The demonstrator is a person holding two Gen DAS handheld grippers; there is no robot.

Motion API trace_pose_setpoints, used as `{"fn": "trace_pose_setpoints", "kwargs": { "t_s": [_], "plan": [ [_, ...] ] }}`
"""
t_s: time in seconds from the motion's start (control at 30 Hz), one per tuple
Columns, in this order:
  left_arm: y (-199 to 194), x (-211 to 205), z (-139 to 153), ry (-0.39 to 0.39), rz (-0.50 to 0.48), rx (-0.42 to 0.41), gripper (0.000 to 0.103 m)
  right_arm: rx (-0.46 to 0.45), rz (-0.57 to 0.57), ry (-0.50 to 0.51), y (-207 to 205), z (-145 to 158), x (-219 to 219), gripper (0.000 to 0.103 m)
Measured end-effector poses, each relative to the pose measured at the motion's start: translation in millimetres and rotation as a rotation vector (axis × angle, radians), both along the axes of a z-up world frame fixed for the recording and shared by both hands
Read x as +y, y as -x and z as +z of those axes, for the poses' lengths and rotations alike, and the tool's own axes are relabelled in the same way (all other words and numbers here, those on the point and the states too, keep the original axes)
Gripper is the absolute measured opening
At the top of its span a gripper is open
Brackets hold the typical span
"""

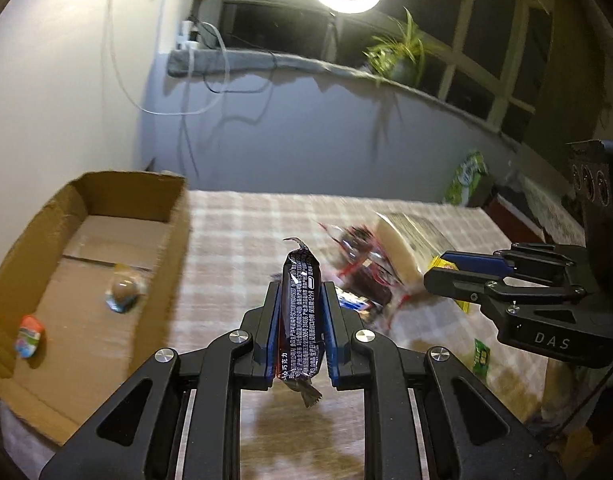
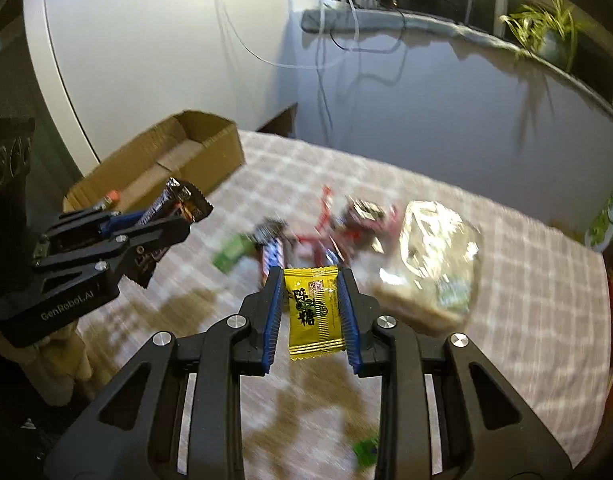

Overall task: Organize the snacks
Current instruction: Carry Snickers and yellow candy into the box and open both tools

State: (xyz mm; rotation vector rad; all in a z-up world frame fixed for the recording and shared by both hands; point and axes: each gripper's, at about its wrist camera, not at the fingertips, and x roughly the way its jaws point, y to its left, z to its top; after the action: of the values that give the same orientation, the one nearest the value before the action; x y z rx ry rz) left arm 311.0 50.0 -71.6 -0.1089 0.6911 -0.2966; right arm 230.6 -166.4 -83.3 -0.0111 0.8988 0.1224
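L gripper (image 1: 300,292) clamps dark foil chocolate bar (image 1: 299,320); R gripper (image 2: 311,280) clamps yellow candy sachet (image 2: 313,312). Only L view shows inside brown cardboard box (image 1: 34,232).

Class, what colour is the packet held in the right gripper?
Yellow packet, with dark print; clearest in the right wrist view.

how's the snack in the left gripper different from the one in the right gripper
The left gripper holds a dark chocolate bar, long and narrow; the right gripper holds a yellow candy packet, flat and nearly square. The bar sticks out past the fingertips; the packet doesn't. Both are sealed and clamped between blue pads.
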Motion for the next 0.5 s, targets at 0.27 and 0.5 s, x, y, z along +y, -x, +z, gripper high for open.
{"fn": "trace_pose_setpoints", "kwargs": {
  "t_s": [0.27,0.5],
  "plan": [
    [4,41,9,0.034,0.094,-0.038,0.017,-0.052,0.081,0.004,-34,17,46,0.028],
    [8,83,8,0.07,0.181,-0.036,0.017,-0.069,0.152,-0.011,-68,22,86,0.028]
  ]
}}
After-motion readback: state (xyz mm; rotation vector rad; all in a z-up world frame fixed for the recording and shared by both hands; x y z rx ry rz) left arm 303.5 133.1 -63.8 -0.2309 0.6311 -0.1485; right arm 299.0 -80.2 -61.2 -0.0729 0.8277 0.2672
